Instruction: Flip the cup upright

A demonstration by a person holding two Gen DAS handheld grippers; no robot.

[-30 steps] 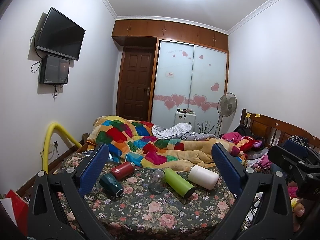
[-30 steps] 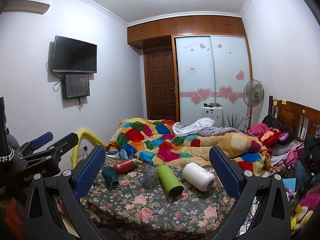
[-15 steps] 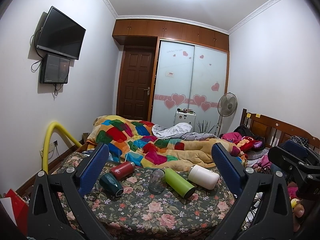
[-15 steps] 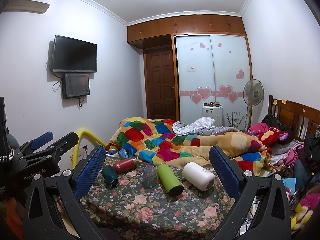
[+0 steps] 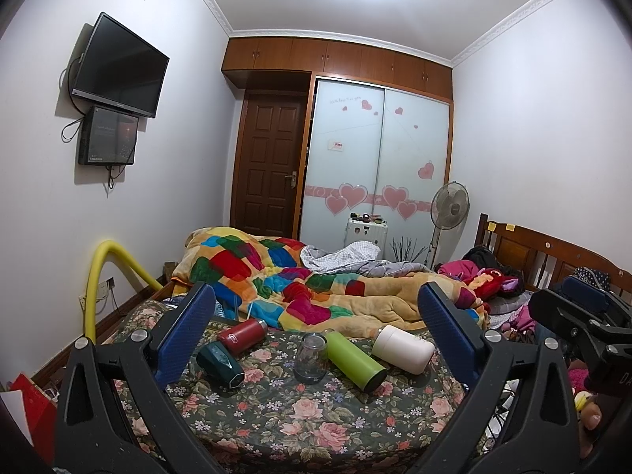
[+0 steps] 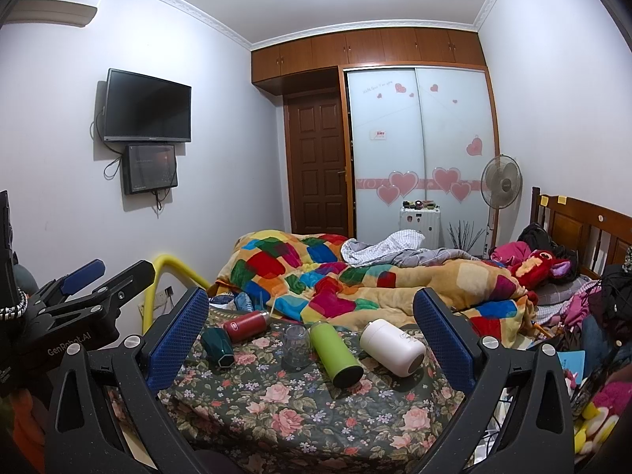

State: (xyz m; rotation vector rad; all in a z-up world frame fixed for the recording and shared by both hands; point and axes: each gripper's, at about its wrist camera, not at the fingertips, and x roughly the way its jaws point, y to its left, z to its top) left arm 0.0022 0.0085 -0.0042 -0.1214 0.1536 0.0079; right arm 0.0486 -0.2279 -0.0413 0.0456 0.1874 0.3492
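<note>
Both claws gape wide and grip nothing: the left gripper [image 5: 316,328] and right gripper [image 6: 312,324] hang short of a floral-clothed table [image 5: 300,422]. Five vessels sit on it. One clear glass cup [image 5: 311,357] stands mouth-down at the centre, apparently holding nothing. Four others lie on their sides: a red flask [image 5: 241,330] at 10 o'clock from the cup, a dark green cup [image 5: 219,364] at 9, a lime bottle [image 5: 353,359] touching or just beside it at 3, and a white bottle [image 5: 402,348] beyond.
</note>
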